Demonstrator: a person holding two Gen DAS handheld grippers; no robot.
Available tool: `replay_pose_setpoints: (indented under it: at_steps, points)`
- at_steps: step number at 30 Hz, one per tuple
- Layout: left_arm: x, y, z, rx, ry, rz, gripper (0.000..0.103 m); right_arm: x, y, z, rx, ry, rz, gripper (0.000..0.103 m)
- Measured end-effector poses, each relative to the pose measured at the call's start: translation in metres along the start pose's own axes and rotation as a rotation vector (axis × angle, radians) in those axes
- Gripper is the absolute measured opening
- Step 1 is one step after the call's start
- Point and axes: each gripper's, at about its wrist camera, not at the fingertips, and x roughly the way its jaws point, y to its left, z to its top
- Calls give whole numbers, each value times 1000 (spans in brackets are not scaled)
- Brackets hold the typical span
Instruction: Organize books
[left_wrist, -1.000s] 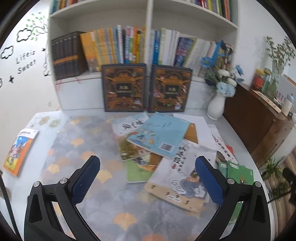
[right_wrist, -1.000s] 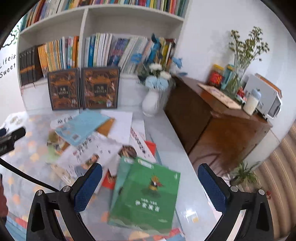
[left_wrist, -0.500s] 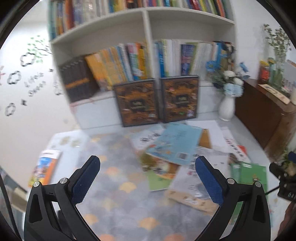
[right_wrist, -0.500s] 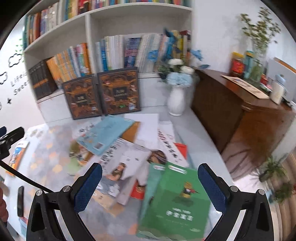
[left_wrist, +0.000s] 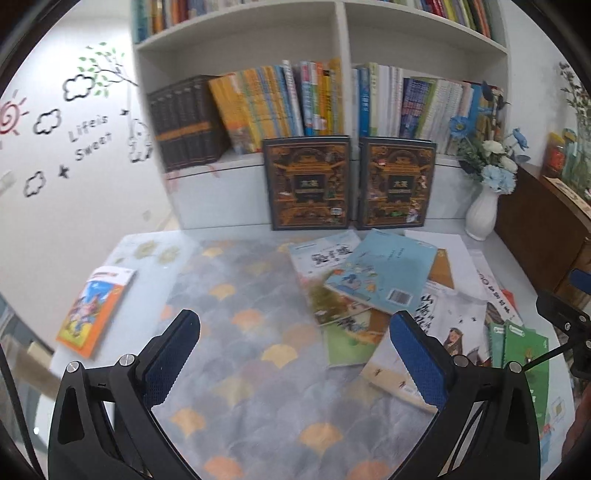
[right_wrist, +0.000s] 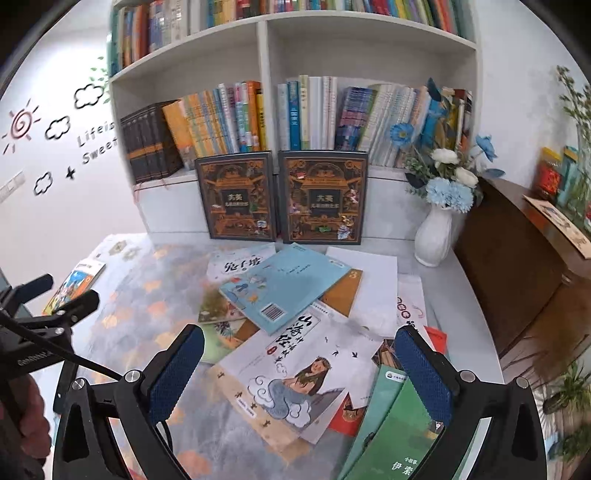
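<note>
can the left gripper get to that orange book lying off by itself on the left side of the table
Probably yes. The orange book lies flat and alone near the table's left edge, nothing on it or against it, and the left gripper hangs open and empty over bare tablecloth beside it.

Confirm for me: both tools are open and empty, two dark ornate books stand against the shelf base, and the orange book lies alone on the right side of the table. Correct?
Not quite. The orange book lies alone on the left side of the table, as the left wrist view shows. The rest holds: the left tool and right tool are open and empty, and the two dark ornate books stand against the shelf base.
</note>
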Motion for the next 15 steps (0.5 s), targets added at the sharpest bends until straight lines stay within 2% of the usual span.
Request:
replay_pose_setpoints:
  at_steps: [6,9,15]
  points:
    - [56,-4,16,-15,49,-155,103,43,-14,3,94,93,-19,103]
    - [96,-4,24,-25,105,-261,103,77,-18,6,141,156,0,103]
    - [175,-7,36,-12,195,-382,102,148,-28,5,253,270,56,100]
